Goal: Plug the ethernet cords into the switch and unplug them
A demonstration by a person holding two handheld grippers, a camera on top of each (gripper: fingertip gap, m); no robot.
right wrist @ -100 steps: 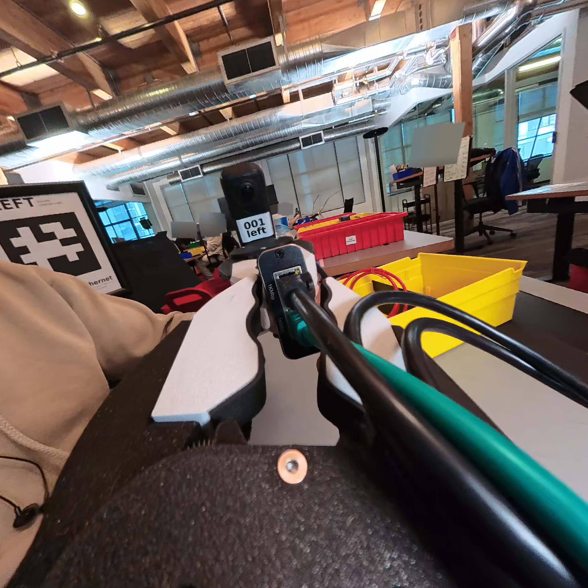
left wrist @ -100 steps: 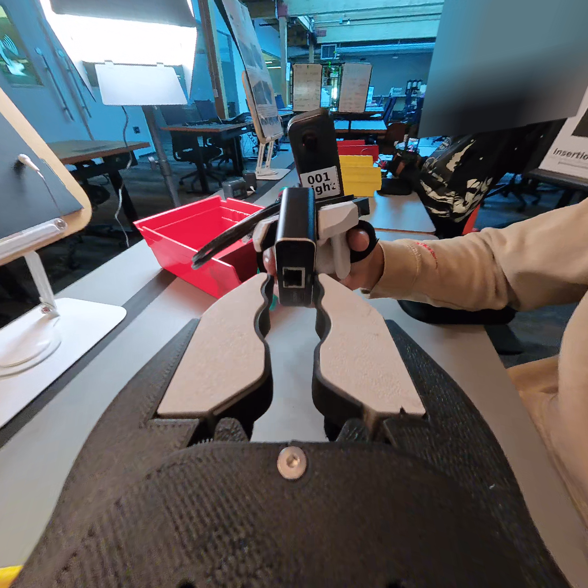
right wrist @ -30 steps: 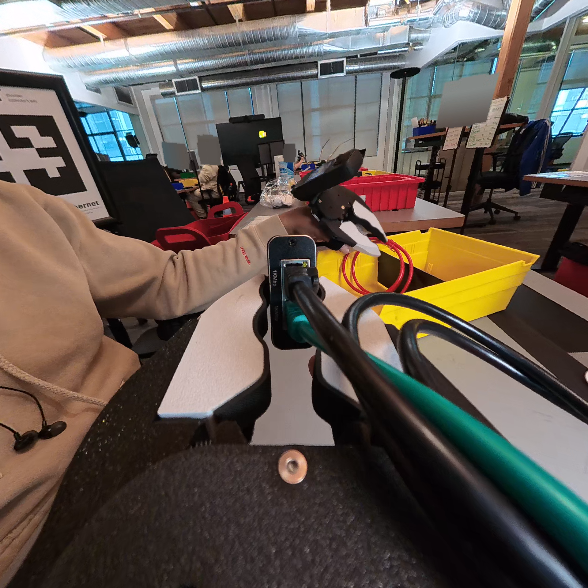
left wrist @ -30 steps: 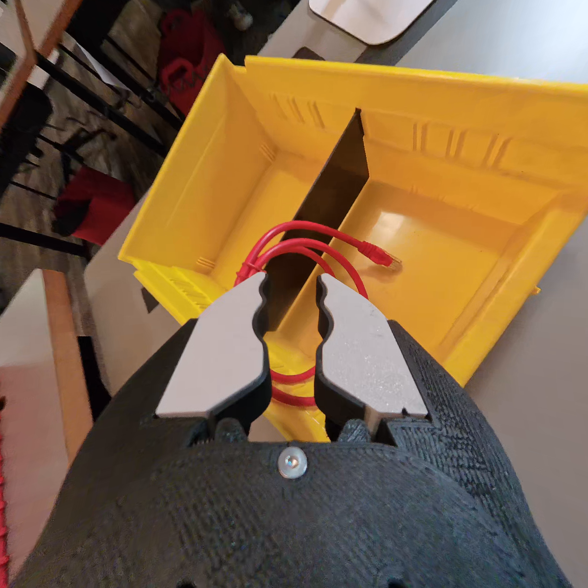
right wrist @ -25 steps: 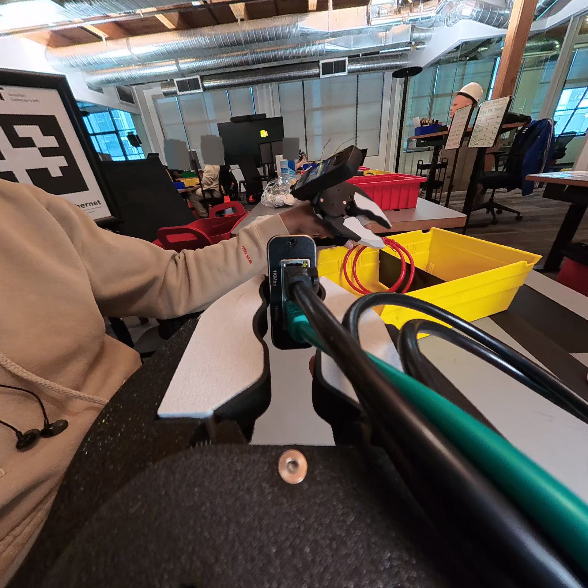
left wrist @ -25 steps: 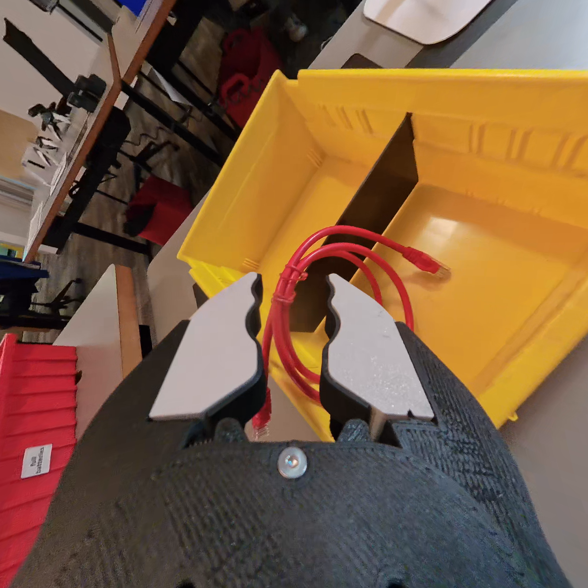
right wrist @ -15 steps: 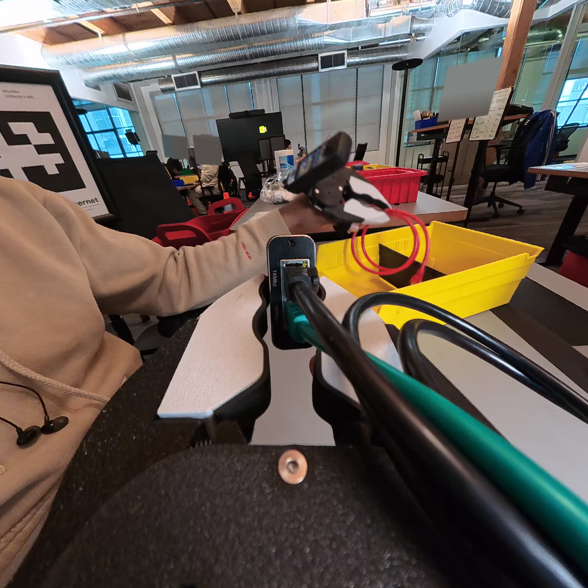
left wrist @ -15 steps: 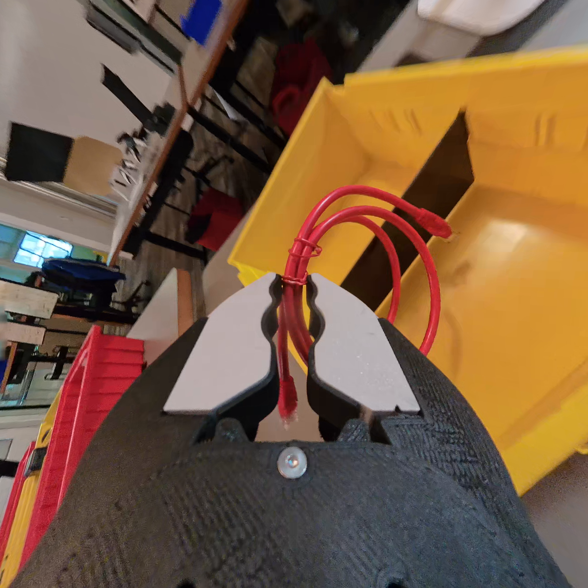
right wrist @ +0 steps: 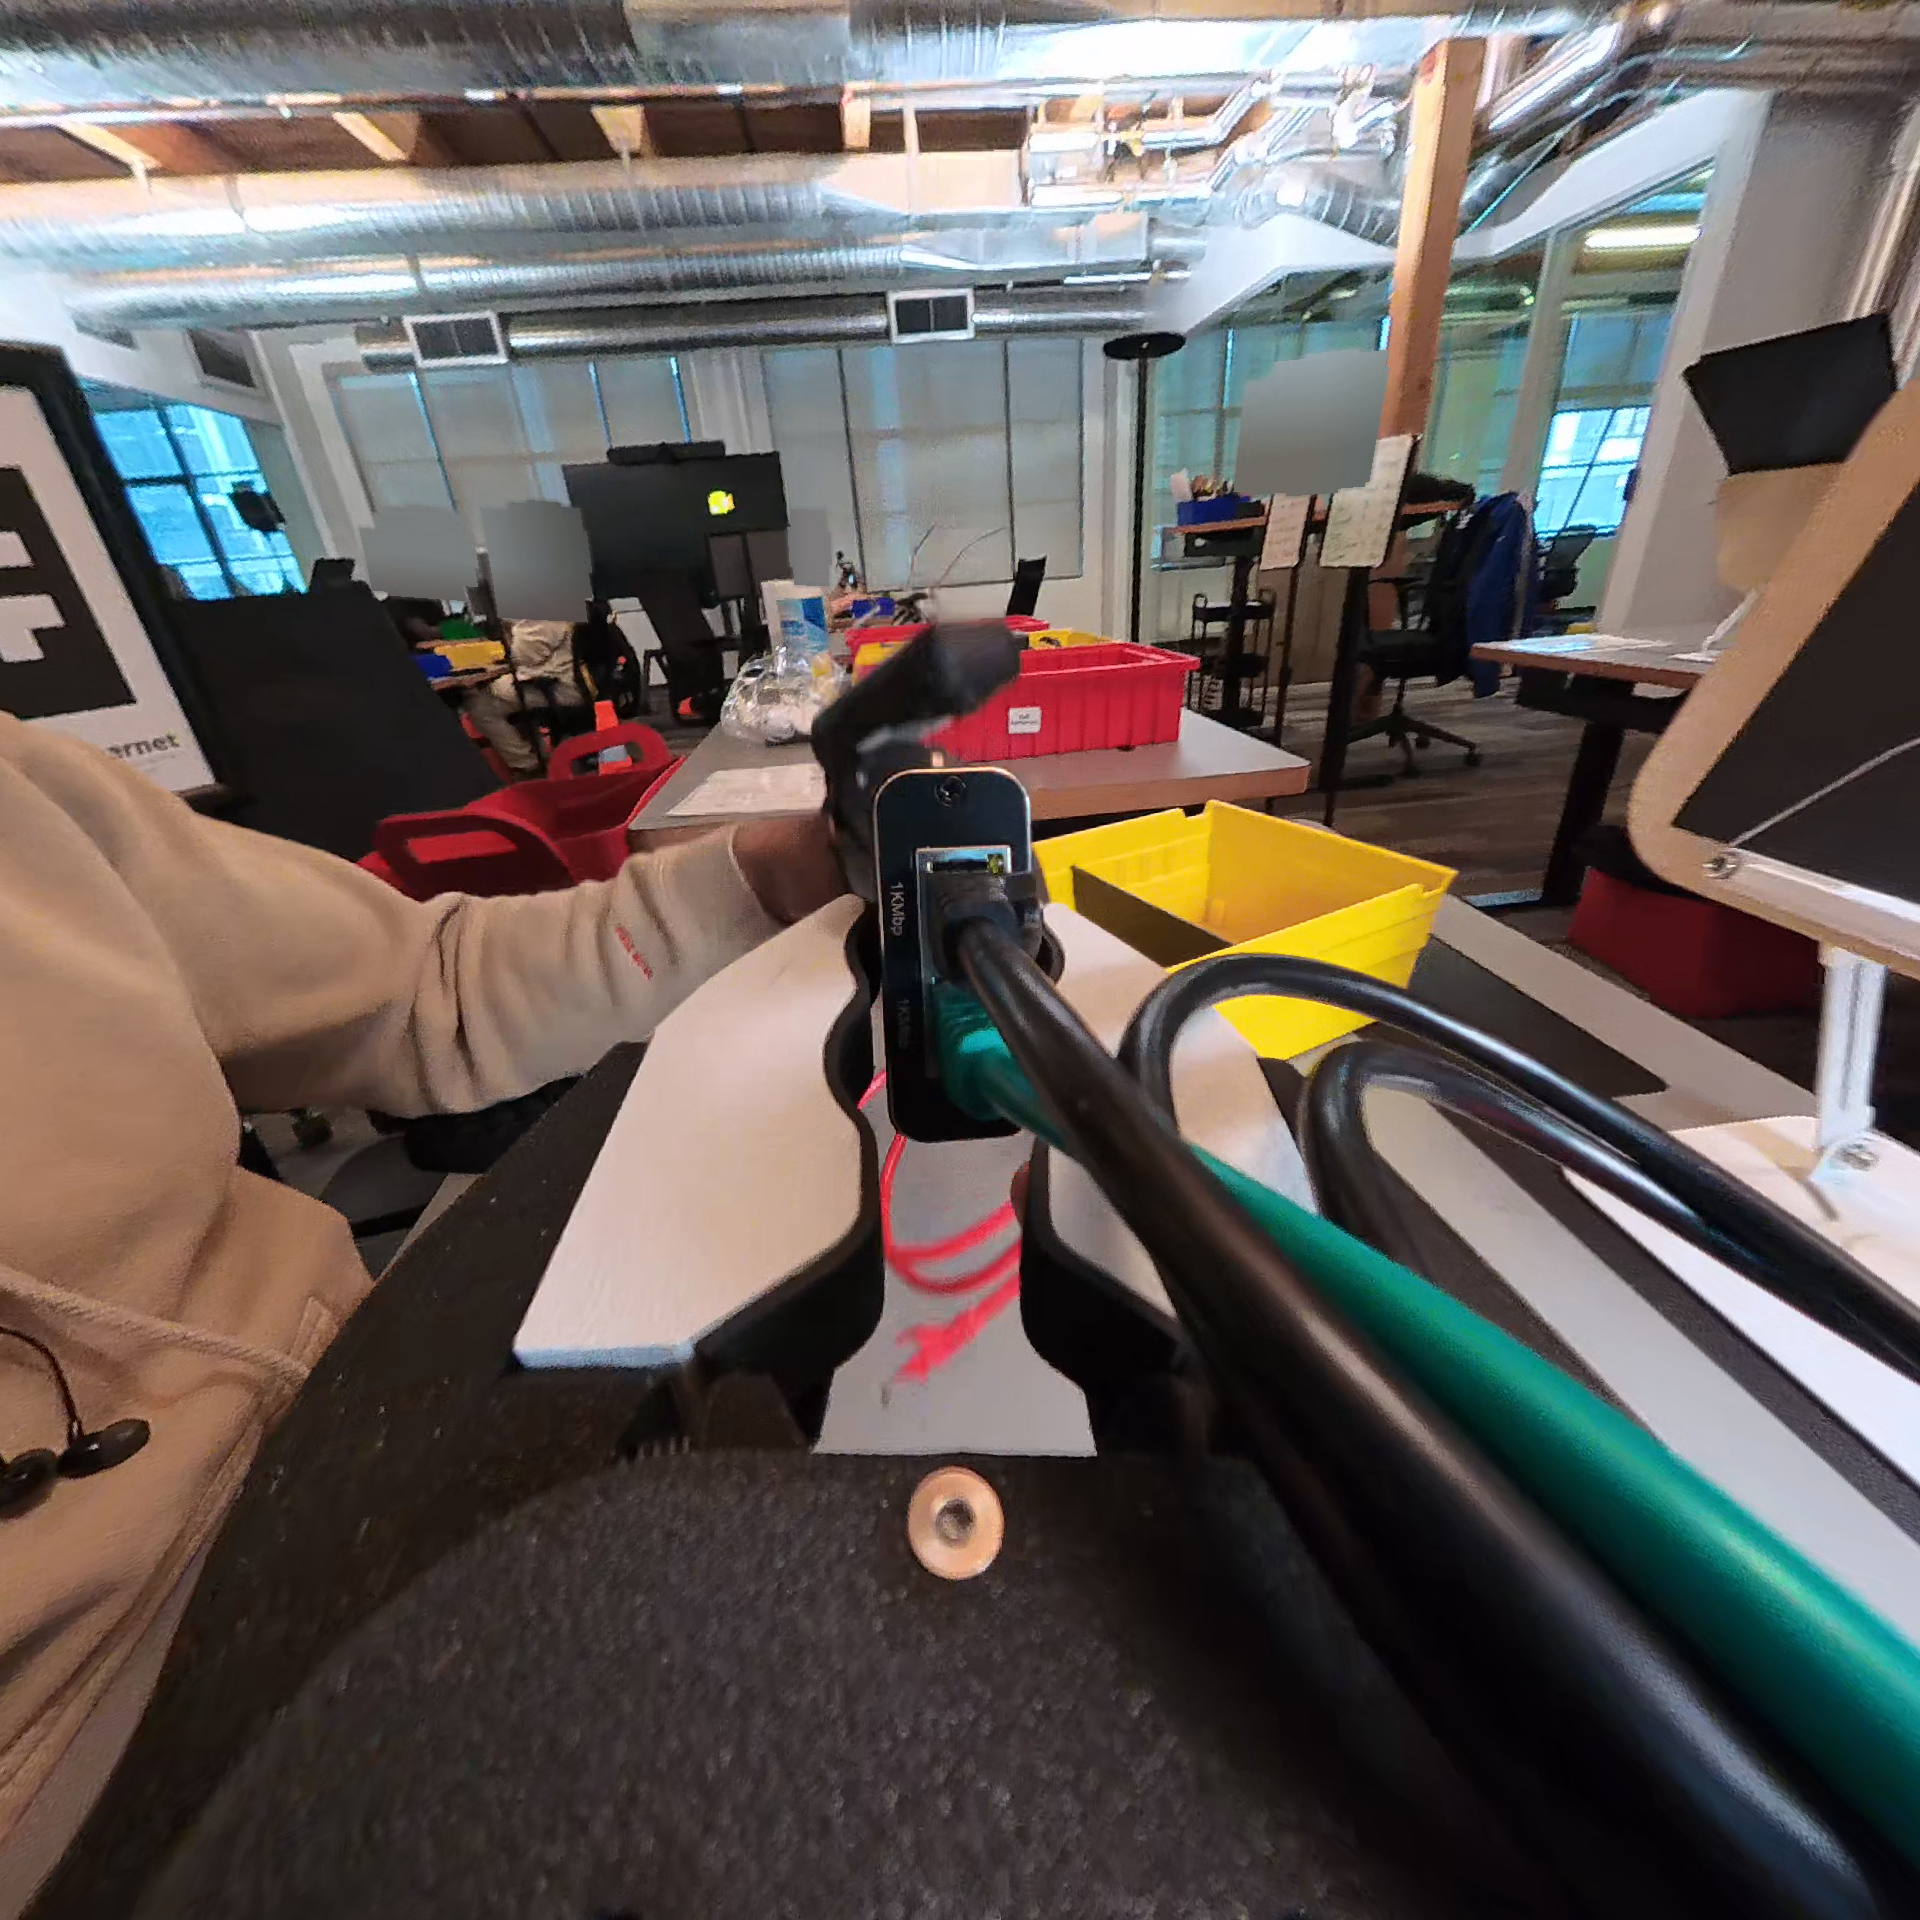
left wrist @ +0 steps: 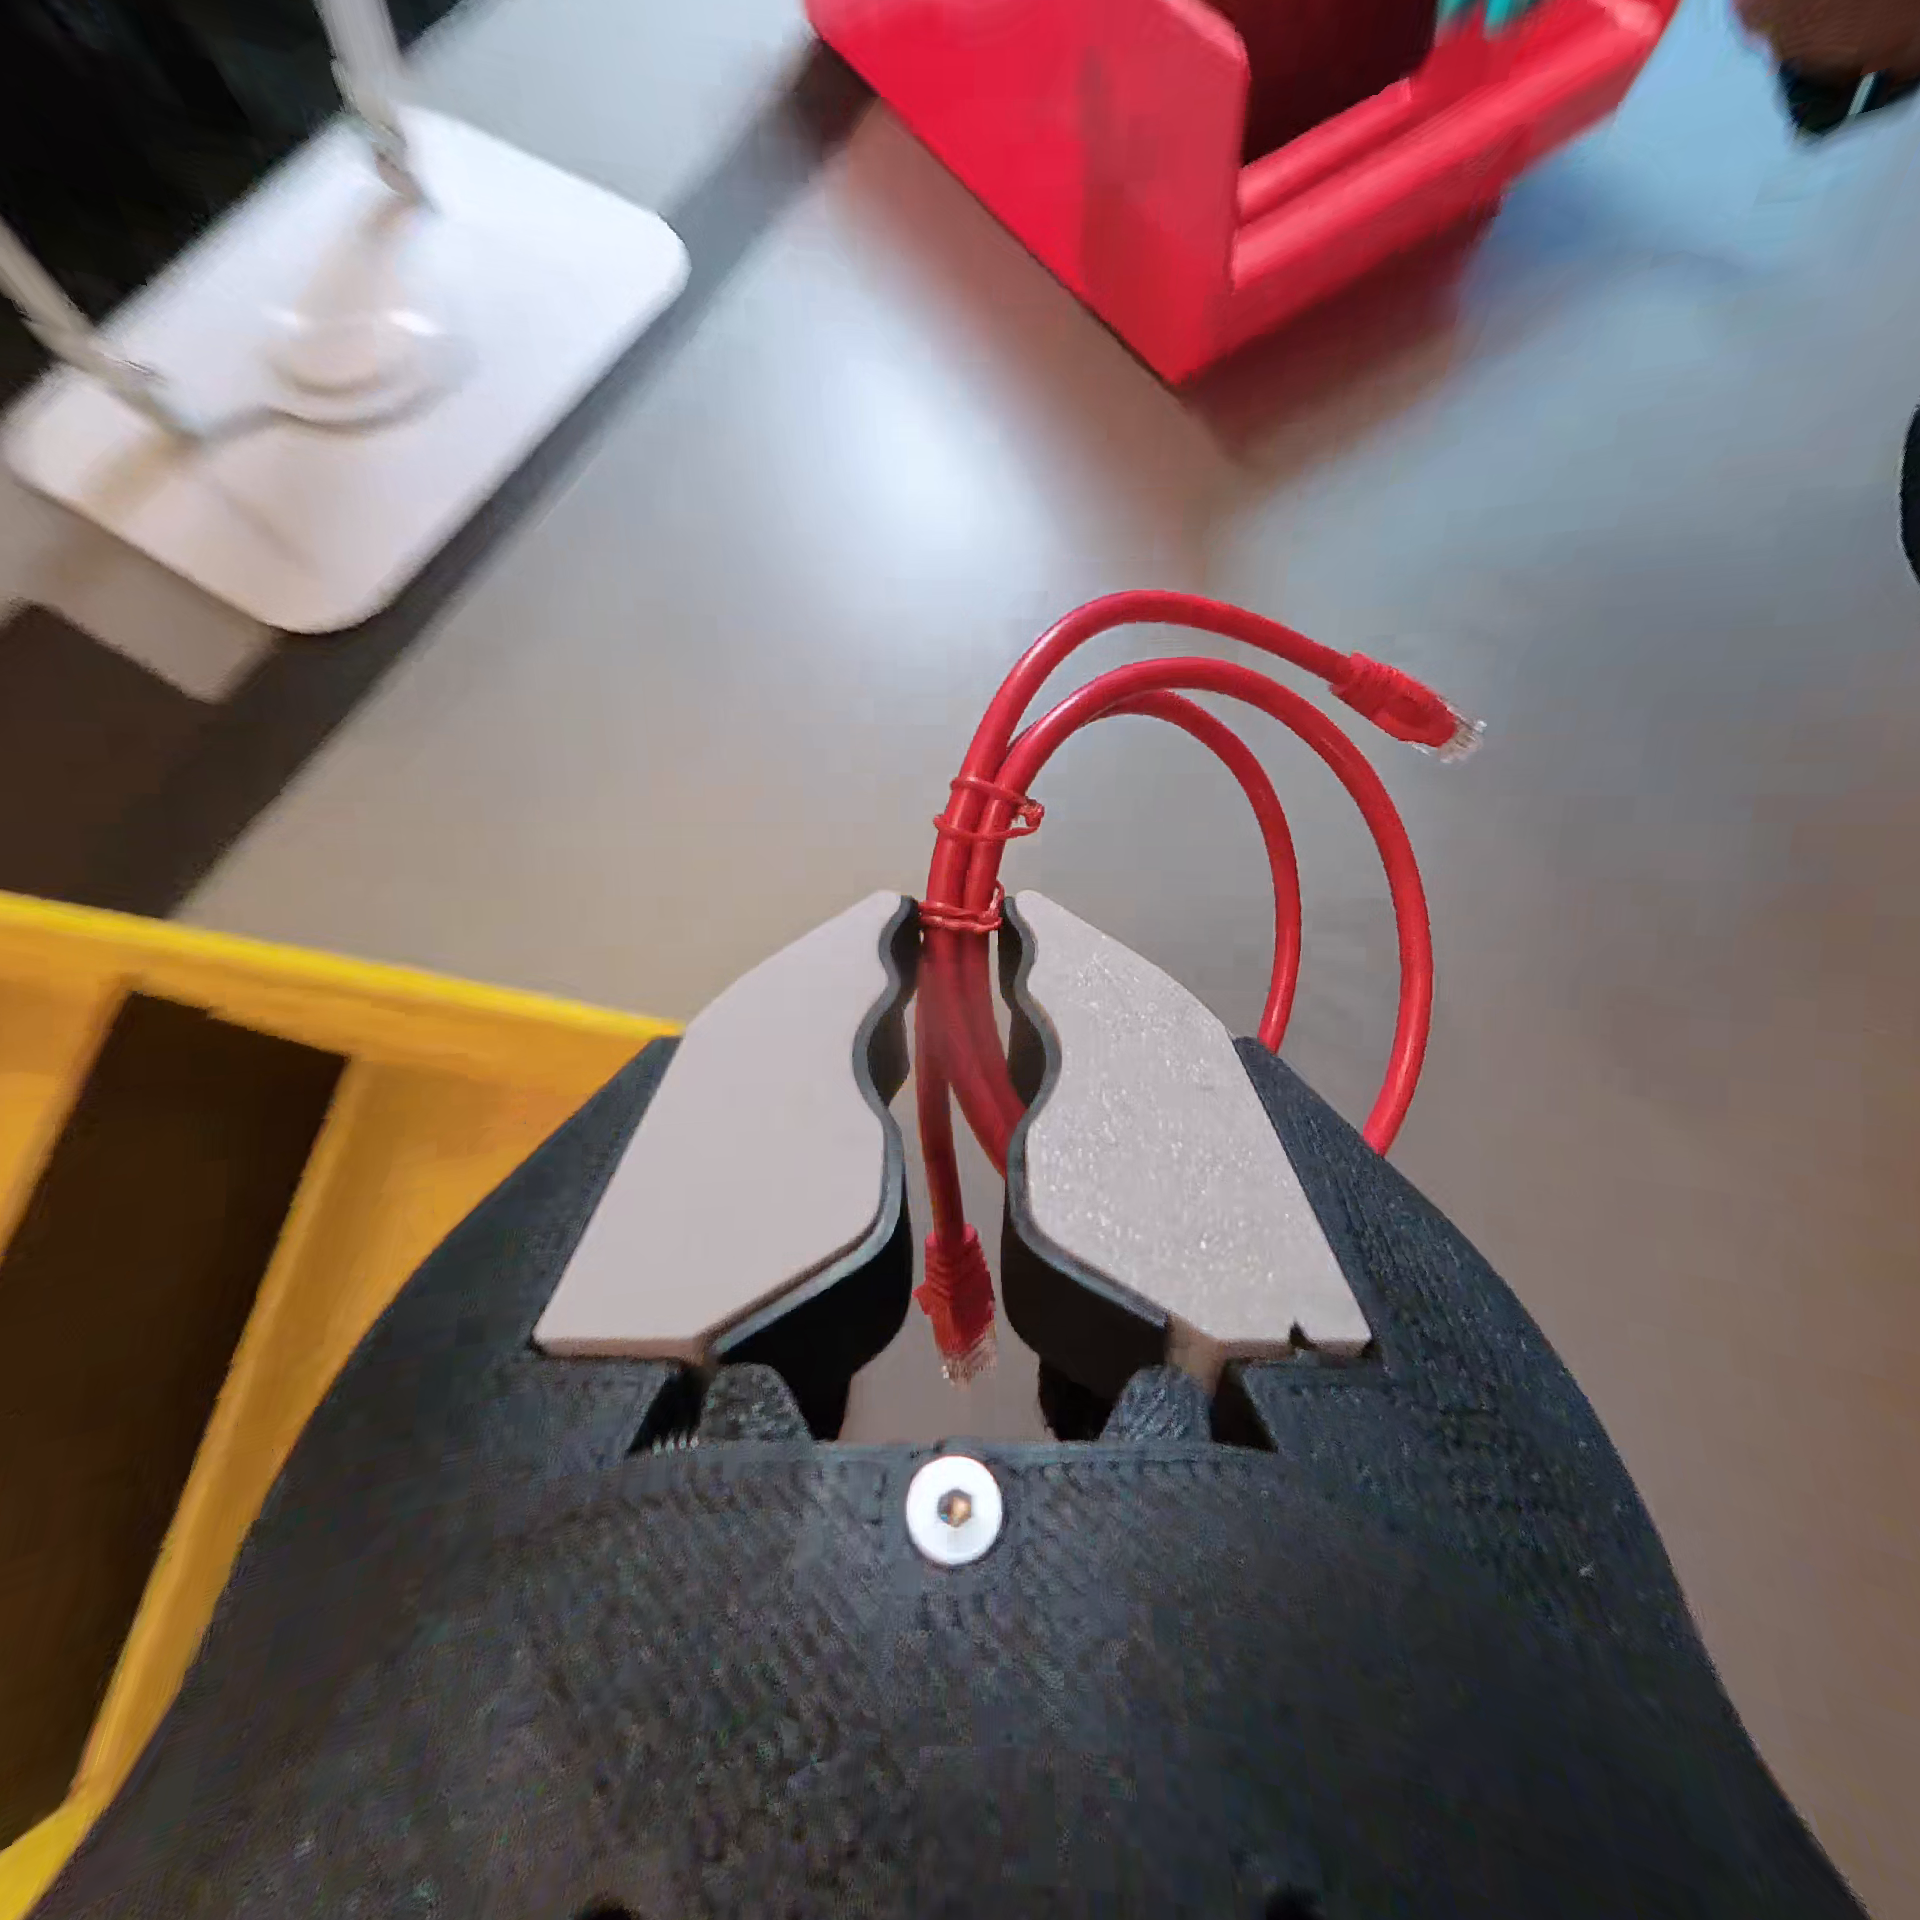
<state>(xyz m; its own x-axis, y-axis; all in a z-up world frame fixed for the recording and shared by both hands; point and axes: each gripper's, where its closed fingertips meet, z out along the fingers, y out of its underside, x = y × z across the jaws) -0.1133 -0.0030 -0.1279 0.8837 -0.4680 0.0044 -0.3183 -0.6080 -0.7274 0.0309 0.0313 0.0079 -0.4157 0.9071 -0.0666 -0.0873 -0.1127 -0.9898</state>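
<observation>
My left gripper [left wrist: 958, 914] is shut on a coiled red ethernet cord [left wrist: 1351, 790], gripped at its tied bundle and held above the grey table. One plug [left wrist: 1418, 717] points right, the other [left wrist: 956, 1299] hangs between the fingers. My right gripper [right wrist: 951, 935] is shut on a small black switch [right wrist: 951, 831], held upright. A black cord [right wrist: 1091, 1122] and a green cord [right wrist: 1351, 1247] are plugged into it. The red cord [right wrist: 951, 1268] shows blurred behind the switch, with the left gripper [right wrist: 914, 675] partly hidden.
A yellow divided bin [left wrist: 312, 1091] lies at lower left; it also shows in the right wrist view [right wrist: 1299, 925]. A red bin [left wrist: 1195, 187] stands ahead. A white stand base [left wrist: 343, 395] is at upper left. A person's beige sleeve [right wrist: 364, 966] crosses left. The left gripper's tips are roughly 20 cm from the right gripper's. To reach the white stand base [left wrist: 343, 395] in a straight line is about 35 cm for my left fingers, about 40 cm for my right.
My left gripper closed on the red cord, lifted it out of the yellow bin and swung it over the table toward the switch. The right gripper keeps holding the switch.
</observation>
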